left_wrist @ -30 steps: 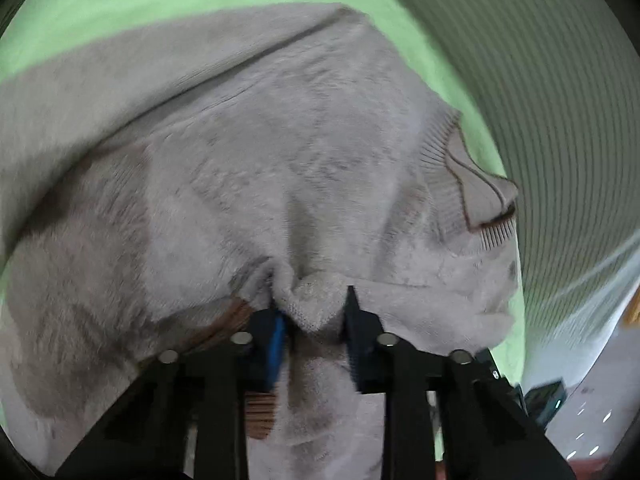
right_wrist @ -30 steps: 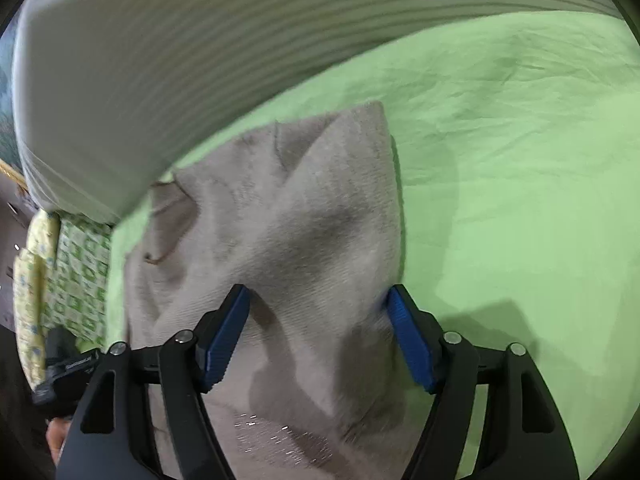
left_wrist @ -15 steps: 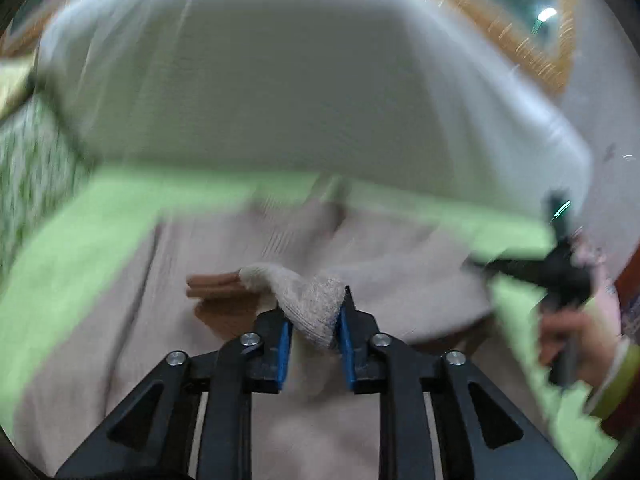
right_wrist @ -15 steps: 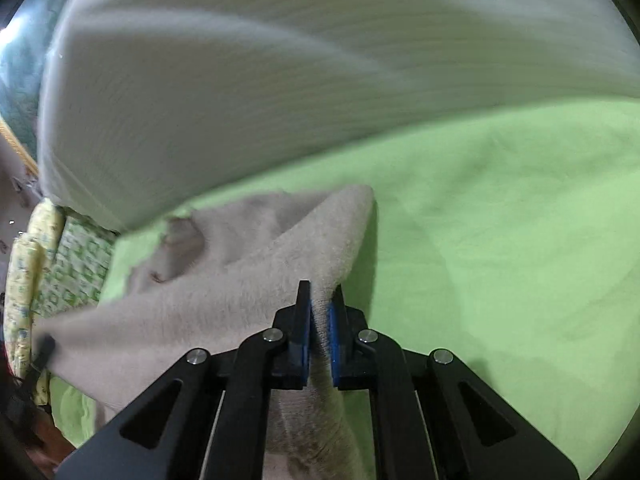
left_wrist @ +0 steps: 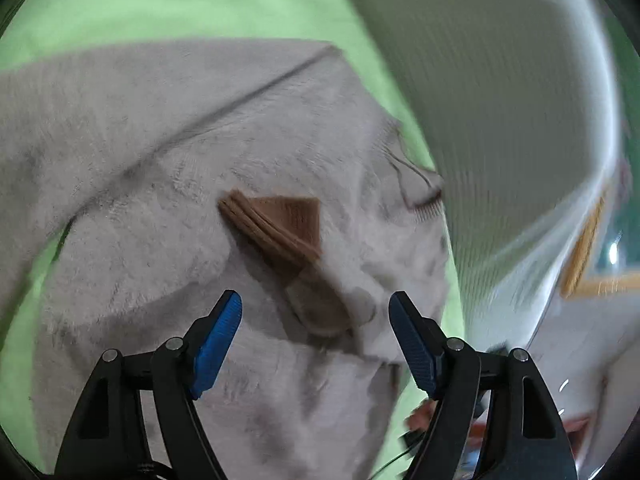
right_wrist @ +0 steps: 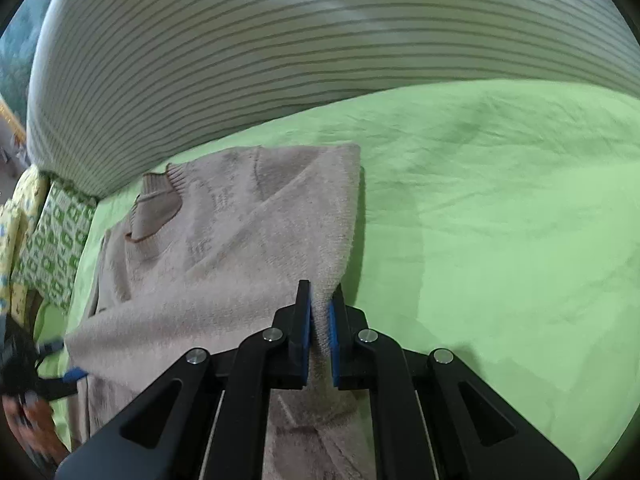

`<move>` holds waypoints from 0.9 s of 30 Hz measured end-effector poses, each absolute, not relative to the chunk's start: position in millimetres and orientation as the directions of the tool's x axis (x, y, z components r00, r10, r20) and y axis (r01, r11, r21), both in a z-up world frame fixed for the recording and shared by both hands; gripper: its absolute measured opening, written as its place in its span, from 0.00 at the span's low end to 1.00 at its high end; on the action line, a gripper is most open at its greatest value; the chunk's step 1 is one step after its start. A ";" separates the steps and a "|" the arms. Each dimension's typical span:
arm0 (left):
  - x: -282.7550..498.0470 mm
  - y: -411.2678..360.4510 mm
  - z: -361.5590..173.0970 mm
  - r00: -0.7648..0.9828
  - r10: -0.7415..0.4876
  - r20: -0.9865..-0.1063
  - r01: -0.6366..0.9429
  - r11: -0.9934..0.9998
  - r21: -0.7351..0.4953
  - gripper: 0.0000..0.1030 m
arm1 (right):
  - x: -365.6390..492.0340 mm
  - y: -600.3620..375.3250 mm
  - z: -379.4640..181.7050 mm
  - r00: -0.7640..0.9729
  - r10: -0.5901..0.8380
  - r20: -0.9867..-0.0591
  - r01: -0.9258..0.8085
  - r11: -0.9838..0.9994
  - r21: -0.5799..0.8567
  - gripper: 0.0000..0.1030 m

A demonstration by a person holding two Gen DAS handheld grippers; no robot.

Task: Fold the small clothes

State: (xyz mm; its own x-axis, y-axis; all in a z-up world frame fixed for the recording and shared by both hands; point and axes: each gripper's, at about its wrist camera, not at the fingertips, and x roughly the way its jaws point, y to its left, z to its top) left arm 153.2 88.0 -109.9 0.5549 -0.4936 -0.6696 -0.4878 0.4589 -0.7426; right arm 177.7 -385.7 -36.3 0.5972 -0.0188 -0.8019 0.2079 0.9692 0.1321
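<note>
On the green bed sheet (right_wrist: 500, 216), beside the striped pillow (right_wrist: 320, 52), we find the beige sweater (right_wrist: 240, 240) lying partly folded, its brown cuff (left_wrist: 280, 224) resting across the chest. Our right gripper (right_wrist: 319, 312) pinches the sweater's folded edge between narrow fingers, while our left gripper (left_wrist: 316, 320) has just been opening, fingers wide and empty. We judge the right side should be carried over level and laid flat before letting go.
</note>
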 end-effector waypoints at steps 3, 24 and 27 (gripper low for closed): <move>175.0 97.7 -126.7 0.504 -0.491 -0.710 -0.577 0.421 -0.700 0.75 | 178.6 -385.1 -36.7 0.593 -0.021 -0.805 0.200 0.972 0.123 0.08; 172.2 68.9 -88.3 0.732 -0.111 -0.673 -0.332 0.803 -0.494 0.05 | 165.0 -424.4 -22.8 0.635 -0.134 -0.761 0.387 0.907 0.163 0.04; 162.9 66.8 -107.2 0.676 -0.072 -0.733 -0.383 0.816 -0.434 0.21 | 167.5 -411.0 -18.8 0.629 -0.093 -0.772 0.346 0.923 0.170 0.05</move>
